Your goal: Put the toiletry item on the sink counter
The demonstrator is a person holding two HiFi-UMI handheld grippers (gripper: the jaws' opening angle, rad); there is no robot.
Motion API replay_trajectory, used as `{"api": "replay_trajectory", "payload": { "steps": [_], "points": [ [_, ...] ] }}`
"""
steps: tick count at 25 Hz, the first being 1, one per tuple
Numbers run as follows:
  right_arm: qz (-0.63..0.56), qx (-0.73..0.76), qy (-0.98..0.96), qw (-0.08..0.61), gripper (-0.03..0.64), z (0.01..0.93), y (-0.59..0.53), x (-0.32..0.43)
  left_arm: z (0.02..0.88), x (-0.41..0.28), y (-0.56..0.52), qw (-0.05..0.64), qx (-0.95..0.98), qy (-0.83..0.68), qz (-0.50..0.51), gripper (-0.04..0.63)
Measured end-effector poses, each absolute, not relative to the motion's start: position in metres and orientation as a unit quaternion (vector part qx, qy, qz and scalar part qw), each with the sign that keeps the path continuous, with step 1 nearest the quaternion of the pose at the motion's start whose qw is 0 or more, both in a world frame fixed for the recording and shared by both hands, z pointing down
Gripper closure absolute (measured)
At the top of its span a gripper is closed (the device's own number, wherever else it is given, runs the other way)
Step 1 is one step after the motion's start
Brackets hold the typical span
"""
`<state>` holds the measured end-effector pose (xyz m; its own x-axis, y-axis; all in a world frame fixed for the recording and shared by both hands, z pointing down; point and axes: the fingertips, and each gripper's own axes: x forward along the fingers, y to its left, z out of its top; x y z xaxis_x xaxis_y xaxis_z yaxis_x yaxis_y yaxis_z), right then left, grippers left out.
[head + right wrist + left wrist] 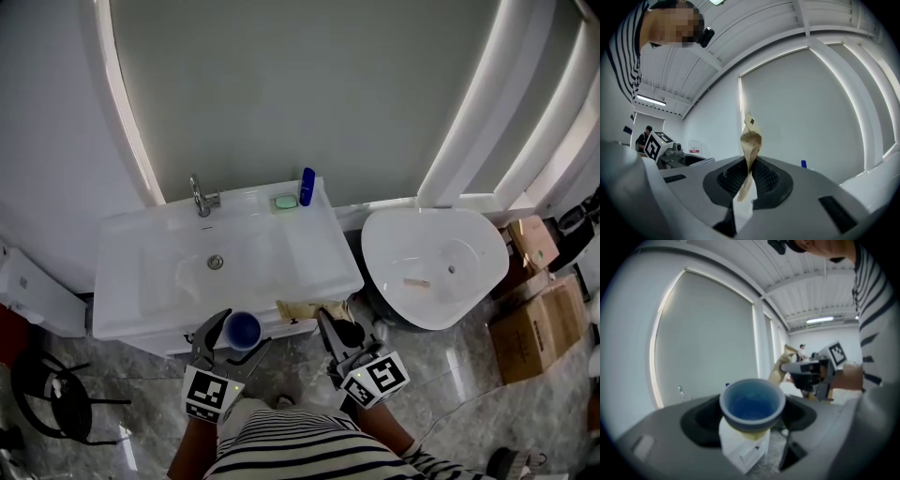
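My left gripper (pixel 246 333) is shut on a blue cup (pixel 243 327), held upright just in front of the white sink counter (pixel 309 255). In the left gripper view the cup (pixel 752 404) fills the gap between the jaws. My right gripper (pixel 330 323) is shut on a crumpled tan paper packet (pixel 305 310), which lies over the counter's front edge. In the right gripper view the packet (pixel 751 140) sticks up from the closed jaws. The two grippers are side by side, about a hand's width apart.
On the counter's back edge stand a faucet (pixel 200 197), a green soap in a dish (pixel 285 202) and a blue bottle (pixel 307 187). A white oval bowl (pixel 431 267) sits to the right, cardboard boxes (pixel 539 323) beyond it. A black stool (pixel 47 384) is at the left.
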<state>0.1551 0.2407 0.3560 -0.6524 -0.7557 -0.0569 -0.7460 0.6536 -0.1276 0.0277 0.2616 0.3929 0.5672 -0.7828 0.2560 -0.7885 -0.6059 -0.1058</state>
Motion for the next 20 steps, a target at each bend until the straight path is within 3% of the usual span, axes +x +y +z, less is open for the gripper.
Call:
{"api": "replay_trajectory", "payload": {
  "steps": [20],
  "points": [
    [-0.039,-0.45,0.89,0.057,0.586,0.351,0.2,0.183,0.393,0.052,0.207,-0.002,0.906,-0.398,0.141,0.221]
  ]
}}
